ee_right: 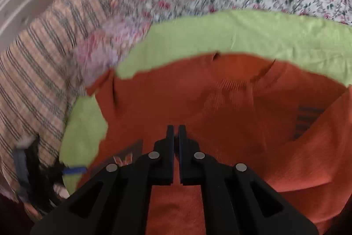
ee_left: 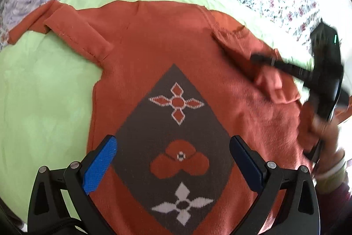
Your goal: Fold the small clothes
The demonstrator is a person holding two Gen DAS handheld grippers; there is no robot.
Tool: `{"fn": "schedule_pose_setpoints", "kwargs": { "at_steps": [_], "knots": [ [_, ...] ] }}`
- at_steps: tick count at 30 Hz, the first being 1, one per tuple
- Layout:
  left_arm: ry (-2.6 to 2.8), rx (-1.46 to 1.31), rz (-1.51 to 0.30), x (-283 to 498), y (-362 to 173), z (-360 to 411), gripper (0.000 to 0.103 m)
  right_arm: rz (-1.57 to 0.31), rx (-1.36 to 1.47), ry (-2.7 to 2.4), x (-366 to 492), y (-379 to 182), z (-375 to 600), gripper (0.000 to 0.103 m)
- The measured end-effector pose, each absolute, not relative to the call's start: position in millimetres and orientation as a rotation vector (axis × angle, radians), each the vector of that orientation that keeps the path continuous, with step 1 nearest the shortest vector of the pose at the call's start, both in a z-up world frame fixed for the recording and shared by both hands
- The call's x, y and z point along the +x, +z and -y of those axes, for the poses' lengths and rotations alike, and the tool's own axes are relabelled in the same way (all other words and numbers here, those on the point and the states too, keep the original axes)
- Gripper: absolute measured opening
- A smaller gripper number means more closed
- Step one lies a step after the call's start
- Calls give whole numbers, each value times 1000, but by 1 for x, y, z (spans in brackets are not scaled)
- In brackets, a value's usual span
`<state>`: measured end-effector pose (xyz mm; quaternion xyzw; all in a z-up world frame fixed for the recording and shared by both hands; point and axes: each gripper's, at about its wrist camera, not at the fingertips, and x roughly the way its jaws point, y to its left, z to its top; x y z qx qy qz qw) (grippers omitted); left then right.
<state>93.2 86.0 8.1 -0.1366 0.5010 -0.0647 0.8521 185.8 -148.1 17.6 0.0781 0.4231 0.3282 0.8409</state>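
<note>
Orange sweater (ee_left: 154, 54) flat on green sheet (ee_left: 44, 80).
My left gripper (ee_left: 173, 160) released above sweater; right gripper (ee_right: 176, 131) clenched, grasp unclear.

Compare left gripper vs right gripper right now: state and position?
Left gripper is wide open, hovering over the sweater's grey diamond panel, holding nothing. Right gripper has its jaws nearly together; in the left wrist view it sits at a bunched sleeve, though whether it pinches fabric is unclear. The left view is sharp, the right motion-blurred. Both are black, over the same orange sweater.
</note>
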Motion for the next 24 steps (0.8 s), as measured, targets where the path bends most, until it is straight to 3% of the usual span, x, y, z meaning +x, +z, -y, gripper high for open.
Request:
{"fn": "schedule_pose_setpoints", "kwargs": {
  "at_steps": [11,18,21,22,23,24],
  "knots": [
    [-319,-294,-1107,206,-2,-43,102,-988,247,652,174,-22,185,12],
    [-461,-321,-1220,323,-34,6,102,-961,348,591,146,-19,219,28],
    [-471,-247,-1175,344,-32,28,100,-950,395,550,131,-18,236,33],
    [-490,-225,-1150,346,-30,34,83,-950,410,539,128,-17,240,34],
    [-512,-214,-1137,346,-29,37,41,-947,427,528,125,-17,245,35],
    [-535,-213,-1143,347,-30,41,14,-942,441,516,123,-15,250,35]
  ]
}}
